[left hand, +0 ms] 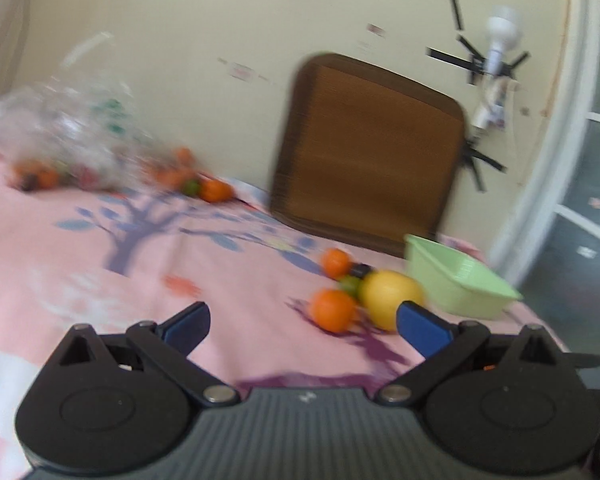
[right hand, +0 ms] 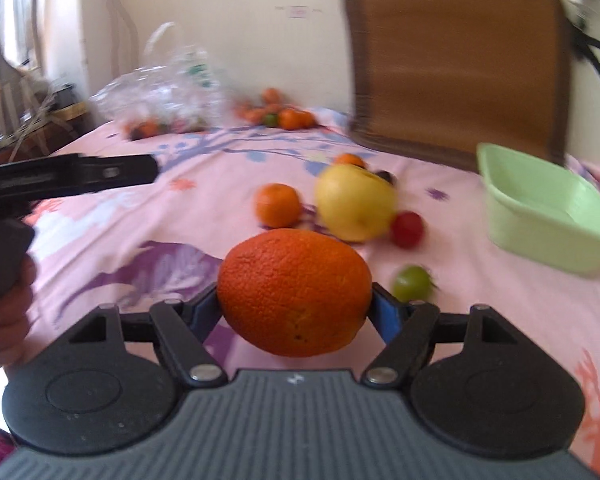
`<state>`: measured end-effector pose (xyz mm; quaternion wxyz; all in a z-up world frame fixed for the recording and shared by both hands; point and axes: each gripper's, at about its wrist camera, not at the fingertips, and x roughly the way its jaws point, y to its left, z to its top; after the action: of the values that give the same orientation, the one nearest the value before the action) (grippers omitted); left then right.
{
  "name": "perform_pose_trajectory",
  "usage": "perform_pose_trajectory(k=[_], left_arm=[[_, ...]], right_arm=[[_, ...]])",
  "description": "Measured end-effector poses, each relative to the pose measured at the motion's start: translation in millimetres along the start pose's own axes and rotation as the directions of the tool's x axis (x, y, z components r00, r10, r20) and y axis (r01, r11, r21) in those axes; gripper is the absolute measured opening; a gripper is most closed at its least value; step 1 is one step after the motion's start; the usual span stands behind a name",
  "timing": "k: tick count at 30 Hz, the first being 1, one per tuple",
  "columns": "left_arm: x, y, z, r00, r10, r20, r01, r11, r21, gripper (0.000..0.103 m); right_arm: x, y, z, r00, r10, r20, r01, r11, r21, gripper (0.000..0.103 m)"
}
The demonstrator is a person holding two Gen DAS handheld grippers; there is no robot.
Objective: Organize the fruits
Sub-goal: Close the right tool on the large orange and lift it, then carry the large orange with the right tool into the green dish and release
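Orange (right hand: pixel 296 292) is sitting pinched between your right gripper (right hand: pixel 296 308) pads on its round sides, risking slipping out ahead while you're carrying; left gripper (left hand: pixel 302 320) is gaping empty.

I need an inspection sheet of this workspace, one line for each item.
Surface: pink floral bedsheet.
Job's things: large orange in right gripper; yellow fruit, small oranges, red and green fruits loose; green basket shows nothing inside.
Clutter: clear plastic bag with fruit beside it.
Grippers: left gripper open, jaws hold nothing; right shut on the orange.
Cables: nothing seen.
Surroundings: brown mat against cream wall.
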<state>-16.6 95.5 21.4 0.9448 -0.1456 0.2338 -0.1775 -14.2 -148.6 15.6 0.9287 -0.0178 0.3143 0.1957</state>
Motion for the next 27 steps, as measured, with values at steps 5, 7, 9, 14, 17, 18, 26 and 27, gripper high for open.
perform_pose_trajectory(k=[5, 7, 9, 14, 17, 18, 26, 27], left_arm=[[4.7, -24.4, 0.9, 0.98, -0.178, -0.091, 0.176, 0.984, -0.026, 0.102], [9.0, -30.4, 1.4, 0.966, -0.223, -0.129, 0.22, 0.975, -0.044, 0.1], [14.1, -35.0, 1.5, 0.955, -0.248, -0.164, 0.242, 0.969, -0.054, 0.095], [29.4, -50.0, -3.0, 0.918, -0.307, -0.25, 0.297, 0.952, -0.08, 0.083], [42.1, -68.2, -9.1, 0.897, -0.314, -0.31, 0.315, 0.948, -0.049, 0.076], [47.5, -74.7, -12.5, 0.889, -0.308, -0.337, 0.314, 0.949, -0.039, 0.072], [62.8, -99.3, -28.4, 0.835, -0.329, -0.441, 0.359, 0.933, -0.016, 0.062], [62.7, -102.0, -27.3, 0.838, -0.322, -0.441, 0.357, 0.934, -0.005, 0.062]], right_arm=[[0.4, -0.5, -9.5, 1.0, -0.012, 0.013, 0.012, 1.0, 0.011, 0.079], [-1.9, -2.7, -11.5, 1.0, 0.002, 0.024, -0.002, 1.0, 0.005, 0.08], [-7.2, -10.2, -15.4, 0.999, 0.022, 0.033, -0.023, 1.0, 0.008, 0.082], [-16.1, -24.4, -21.1, 0.995, 0.101, 0.025, -0.099, 0.994, -0.05, 0.088], [-18.4, -26.9, -22.8, 0.989, 0.148, 0.002, -0.147, 0.983, -0.111, 0.088], [-19.2, -28.0, -23.0, 0.987, 0.159, -0.004, -0.158, 0.98, -0.123, 0.088], [-26.6, -45.3, -28.8, 0.967, 0.254, -0.038, -0.256, 0.955, -0.149, 0.079], [-27.9, -47.1, -29.1, 0.966, 0.257, -0.032, -0.259, 0.957, -0.131, 0.08]])
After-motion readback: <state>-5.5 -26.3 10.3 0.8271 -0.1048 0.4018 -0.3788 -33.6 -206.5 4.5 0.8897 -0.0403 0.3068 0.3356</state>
